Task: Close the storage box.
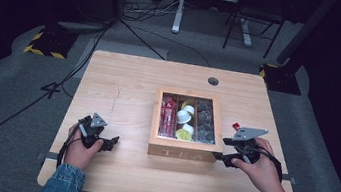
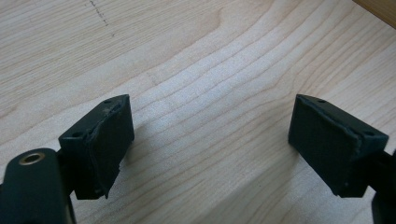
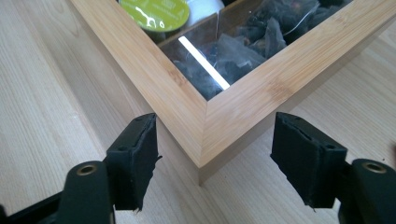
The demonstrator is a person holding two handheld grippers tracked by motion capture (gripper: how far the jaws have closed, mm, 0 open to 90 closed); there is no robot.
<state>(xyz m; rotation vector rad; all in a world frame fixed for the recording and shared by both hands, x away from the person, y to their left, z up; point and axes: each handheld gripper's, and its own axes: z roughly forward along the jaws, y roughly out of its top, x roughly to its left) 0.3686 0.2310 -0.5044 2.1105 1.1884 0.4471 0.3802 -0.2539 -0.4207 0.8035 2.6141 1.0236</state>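
Straddling the tea box (image 3: 219, 116) corner, the right claw (image 3: 215, 158) gapes wide, pads clear; left claw (image 2: 210, 140) spread, empty.

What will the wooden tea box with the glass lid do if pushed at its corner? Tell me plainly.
The wooden tea box with the glass lid is rigid and low, so it would probably slide or pivot, not tip. Its compartments look full, so it is likely fairly heavy. The right gripper, jaws open astride the corner, may slip on the smooth wood.

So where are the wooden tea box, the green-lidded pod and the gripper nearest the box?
Tea box (image 1: 181, 153): high view, front wall.
Green-lidded pod (image 3: 156, 13): right gripper view, foil lid.
Right gripper (image 3: 215, 156): right gripper view, between open jaws.
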